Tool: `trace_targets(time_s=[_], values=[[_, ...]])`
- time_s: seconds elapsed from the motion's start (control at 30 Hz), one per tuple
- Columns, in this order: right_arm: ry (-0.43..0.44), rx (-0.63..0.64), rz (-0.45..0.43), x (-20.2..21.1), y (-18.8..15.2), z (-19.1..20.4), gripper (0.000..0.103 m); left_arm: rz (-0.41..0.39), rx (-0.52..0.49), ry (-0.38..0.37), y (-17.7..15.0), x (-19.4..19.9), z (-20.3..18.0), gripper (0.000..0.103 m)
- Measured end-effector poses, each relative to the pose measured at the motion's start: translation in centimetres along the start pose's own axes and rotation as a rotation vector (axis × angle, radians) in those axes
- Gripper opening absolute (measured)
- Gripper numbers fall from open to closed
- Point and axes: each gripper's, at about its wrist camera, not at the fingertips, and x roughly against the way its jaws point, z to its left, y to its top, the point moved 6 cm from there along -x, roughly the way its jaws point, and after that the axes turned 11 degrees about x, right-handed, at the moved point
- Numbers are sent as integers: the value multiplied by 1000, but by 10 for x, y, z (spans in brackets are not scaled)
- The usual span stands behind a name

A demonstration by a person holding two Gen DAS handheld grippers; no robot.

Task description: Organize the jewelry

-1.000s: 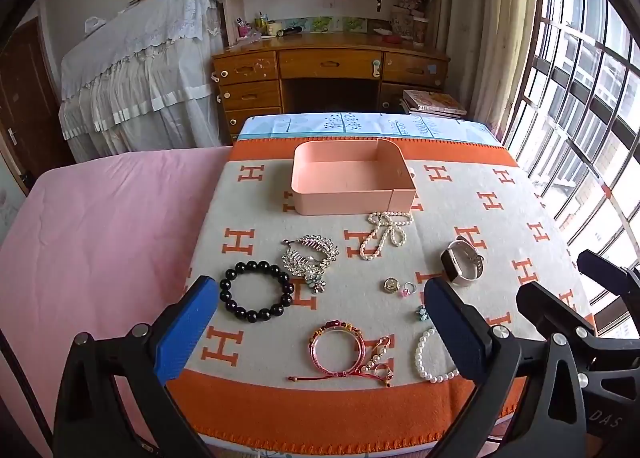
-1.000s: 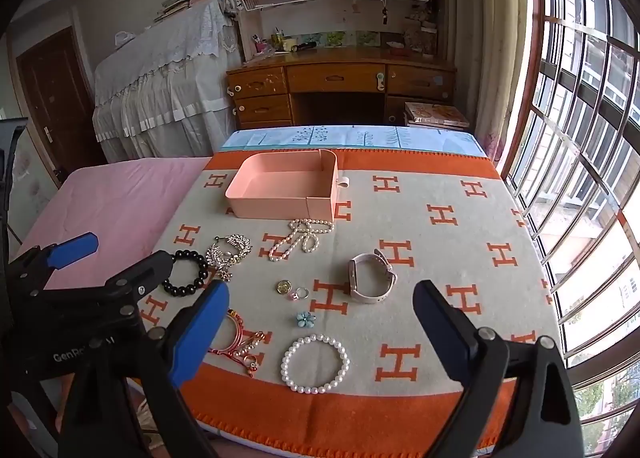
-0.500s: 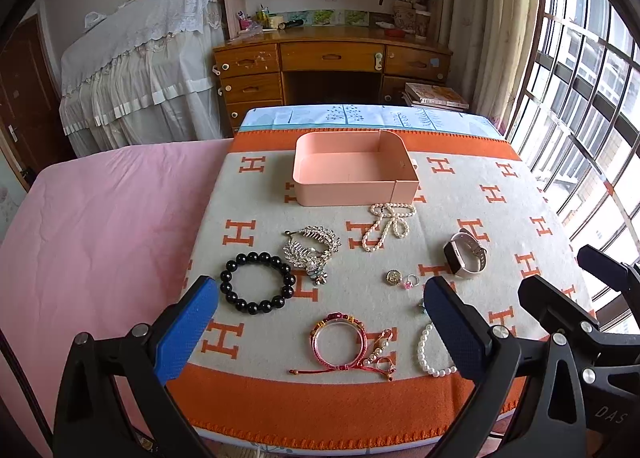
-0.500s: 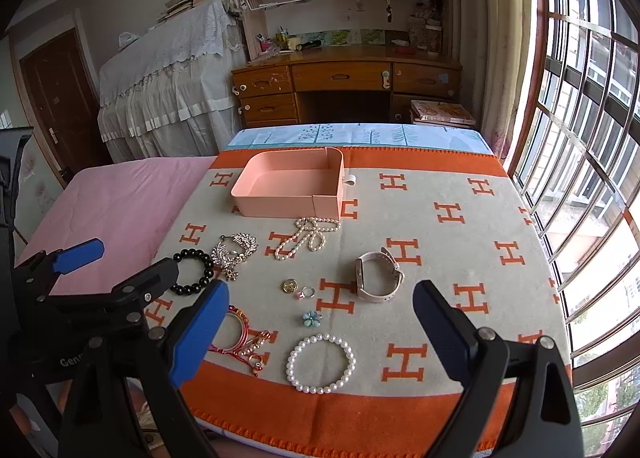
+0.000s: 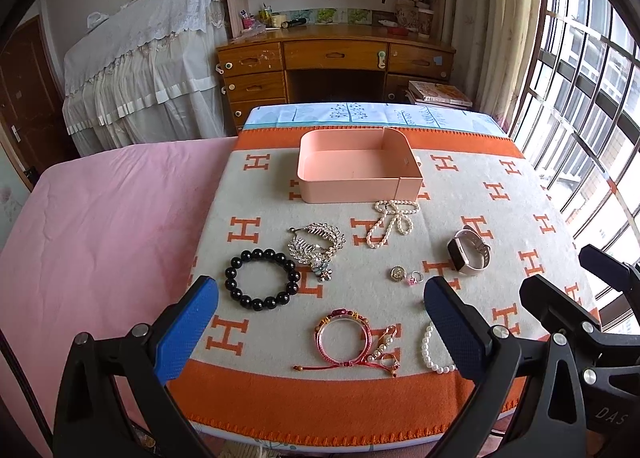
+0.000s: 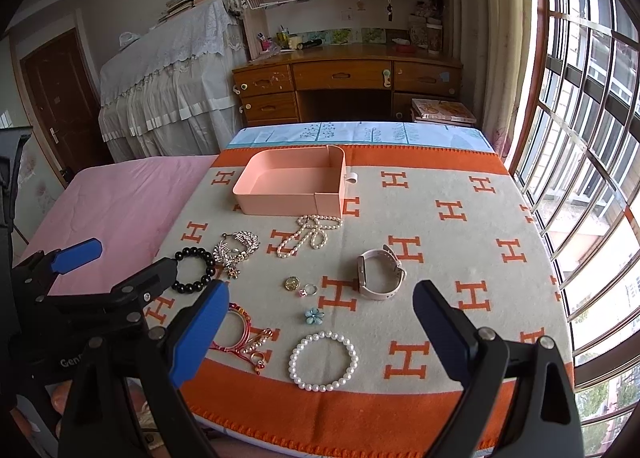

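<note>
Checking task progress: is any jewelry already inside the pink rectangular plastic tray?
No, the pink rectangular plastic tray shows a bare floor.

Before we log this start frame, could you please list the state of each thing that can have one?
Pink box: open, empty.
Left gripper: open, holding nothing.
Right gripper: open, holding nothing.
Smartwatch: strap closed in a loop, on its side.
Pearl bracelet: flat on the blanket.
Desk drawers: shut.
</note>
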Motion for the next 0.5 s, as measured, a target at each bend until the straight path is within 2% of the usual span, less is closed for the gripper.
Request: trace_targets(time_s=[0.5], values=[[4, 2, -1, -1, -4, 7, 94, 13, 0, 5, -3, 3, 8, 101]])
